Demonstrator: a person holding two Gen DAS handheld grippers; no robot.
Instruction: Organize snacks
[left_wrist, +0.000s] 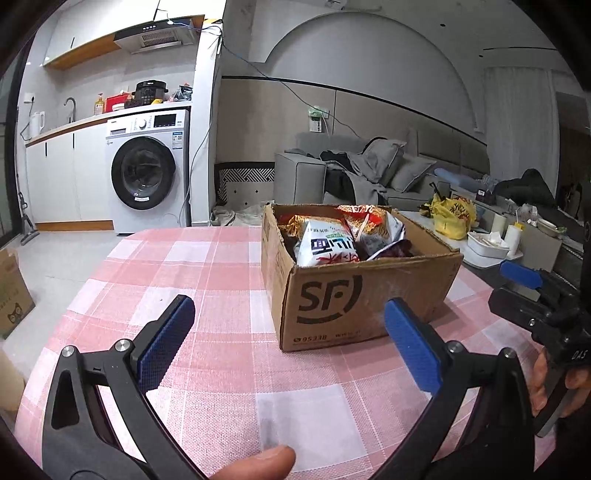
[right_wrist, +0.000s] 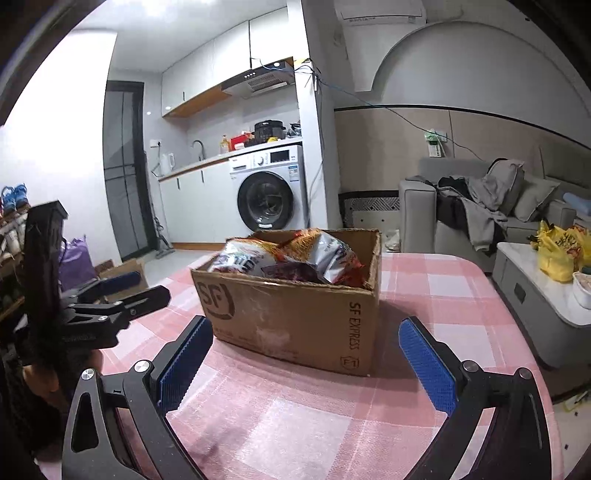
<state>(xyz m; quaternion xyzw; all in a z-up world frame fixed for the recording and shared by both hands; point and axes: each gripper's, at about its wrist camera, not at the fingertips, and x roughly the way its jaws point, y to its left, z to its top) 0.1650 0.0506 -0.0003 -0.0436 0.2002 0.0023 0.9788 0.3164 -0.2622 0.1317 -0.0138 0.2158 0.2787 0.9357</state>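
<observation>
A brown SF cardboard box (left_wrist: 332, 295) stands on the pink checked table; it also shows in the right wrist view (right_wrist: 295, 317). Several snack bags (left_wrist: 328, 240) fill it, seen too in the right wrist view (right_wrist: 291, 258). My left gripper (left_wrist: 288, 310) is open and empty, held just before the box's near left corner. My right gripper (right_wrist: 306, 332) is open and empty, close in front of the box. The right gripper shows at the right edge of the left wrist view (left_wrist: 535, 295), and the left gripper at the left of the right wrist view (right_wrist: 110, 299).
The pink checked tablecloth (left_wrist: 207, 280) covers the table. A washing machine (left_wrist: 147, 170) and kitchen counter stand behind. A grey sofa (left_wrist: 369, 173) and a low table with a yellow bag (left_wrist: 452, 214) are at the right. A cardboard box (left_wrist: 11, 295) sits on the floor at the left.
</observation>
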